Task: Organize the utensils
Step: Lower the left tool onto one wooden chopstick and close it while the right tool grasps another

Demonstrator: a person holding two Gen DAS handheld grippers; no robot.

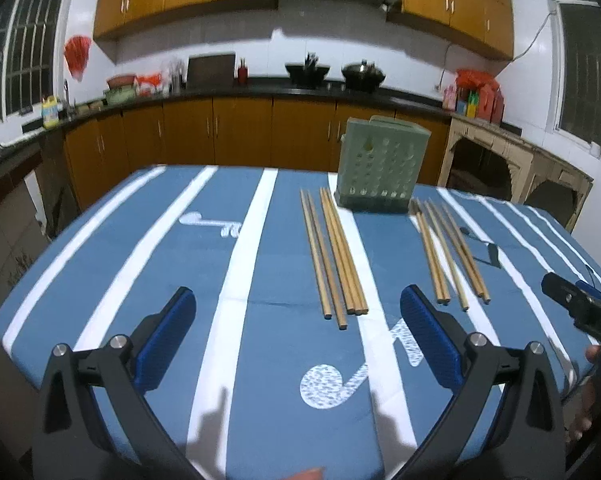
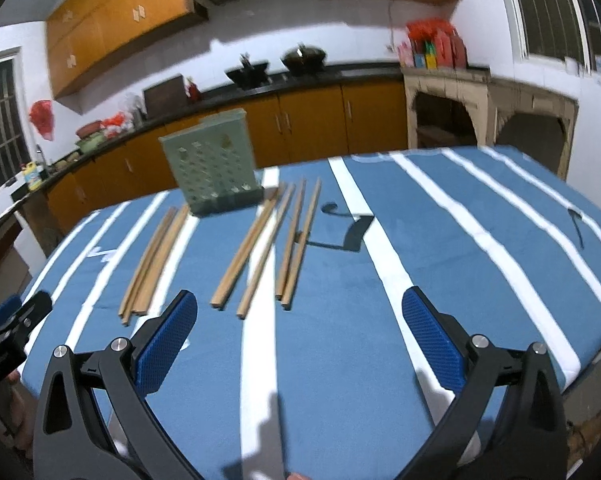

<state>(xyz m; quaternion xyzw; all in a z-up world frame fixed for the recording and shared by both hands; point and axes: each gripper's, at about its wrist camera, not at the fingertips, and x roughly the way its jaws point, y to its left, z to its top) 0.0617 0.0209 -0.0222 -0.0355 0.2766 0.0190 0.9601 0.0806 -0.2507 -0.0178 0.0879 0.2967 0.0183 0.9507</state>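
Observation:
Two groups of wooden chopsticks lie on a blue, white-striped tablecloth [image 1: 260, 360]. The left group [image 1: 334, 256] and the right group [image 1: 448, 252] lie in front of a green perforated utensil holder [image 1: 380, 164] that stands upright at the table's far side. My left gripper [image 1: 296, 328] is open and empty, above the cloth just short of the left group. My right gripper [image 2: 300, 332] is open and empty, short of the right group [image 2: 276, 240]. The left group [image 2: 152, 260] and the holder [image 2: 212, 160] also show in the right wrist view.
The right gripper's body [image 1: 584, 308] shows at the right edge of the left wrist view, and the left gripper's body [image 2: 8, 328] at the left edge of the right wrist view. Kitchen counters with woks [image 1: 332, 72] stand behind the table.

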